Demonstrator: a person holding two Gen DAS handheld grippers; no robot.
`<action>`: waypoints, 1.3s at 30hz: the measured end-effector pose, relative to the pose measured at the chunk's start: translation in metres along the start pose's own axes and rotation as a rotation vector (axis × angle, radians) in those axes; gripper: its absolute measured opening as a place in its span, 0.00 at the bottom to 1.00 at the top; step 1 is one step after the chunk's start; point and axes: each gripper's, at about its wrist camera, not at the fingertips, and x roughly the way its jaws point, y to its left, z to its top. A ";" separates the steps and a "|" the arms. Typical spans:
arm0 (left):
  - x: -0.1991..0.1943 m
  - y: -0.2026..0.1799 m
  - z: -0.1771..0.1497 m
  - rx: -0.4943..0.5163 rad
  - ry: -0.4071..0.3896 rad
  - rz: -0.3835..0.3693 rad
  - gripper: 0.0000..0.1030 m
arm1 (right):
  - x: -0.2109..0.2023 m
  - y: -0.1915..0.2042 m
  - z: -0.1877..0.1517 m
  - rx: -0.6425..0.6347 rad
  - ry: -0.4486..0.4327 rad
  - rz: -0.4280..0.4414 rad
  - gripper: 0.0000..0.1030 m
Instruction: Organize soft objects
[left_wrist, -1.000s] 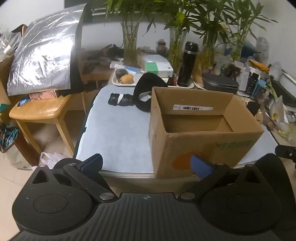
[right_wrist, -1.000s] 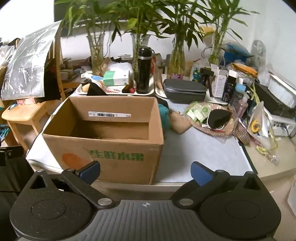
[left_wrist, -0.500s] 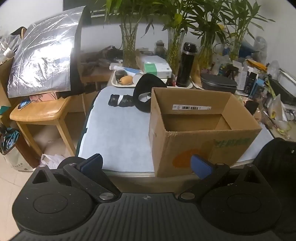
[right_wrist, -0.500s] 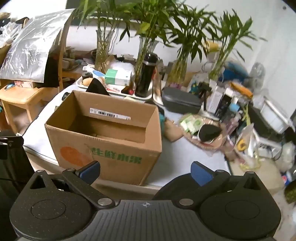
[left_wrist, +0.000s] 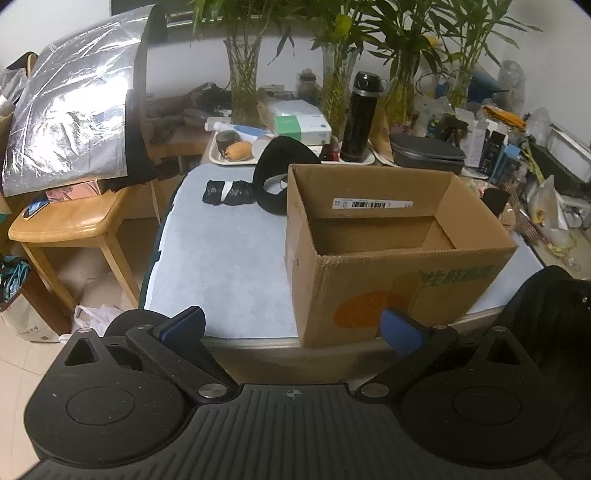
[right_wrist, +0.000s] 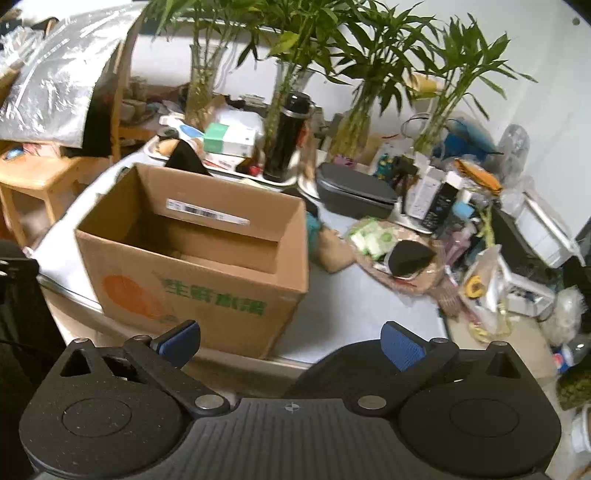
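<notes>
An open, empty cardboard box (left_wrist: 391, 254) stands on the pale blue table (left_wrist: 221, 258); it also shows in the right wrist view (right_wrist: 195, 266). Behind its left side lie a black cap (left_wrist: 275, 184) and a black crumpled soft item with a white patch (left_wrist: 227, 192). To the box's right lie a tan soft piece (right_wrist: 332, 247), a teal one (right_wrist: 314, 227) and a black soft pad (right_wrist: 406, 256) on a mat. My left gripper (left_wrist: 291, 326) is open and empty before the table's front edge. My right gripper (right_wrist: 290, 341) is open and empty, near the box's front right corner.
Glass vases with bamboo (right_wrist: 280, 99), a black flask (left_wrist: 360, 118), a tray (left_wrist: 236, 153), a grey case (right_wrist: 354, 192) and cluttered bottles and boxes (right_wrist: 443, 192) line the back and right. A wooden side table (left_wrist: 70, 221) stands left.
My right gripper has swung right and tilted, so the box now sits further left in its view. My left gripper has barely moved.
</notes>
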 end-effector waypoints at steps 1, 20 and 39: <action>0.000 0.000 0.001 0.003 0.003 -0.002 1.00 | 0.002 -0.002 0.000 -0.007 0.014 -0.005 1.00; 0.010 0.005 0.013 -0.008 0.022 0.013 1.00 | 0.007 -0.006 0.034 -0.220 -0.054 -0.067 1.00; 0.021 0.004 0.025 -0.006 0.023 0.023 1.00 | -0.020 0.001 0.077 -0.303 -0.330 -0.074 1.00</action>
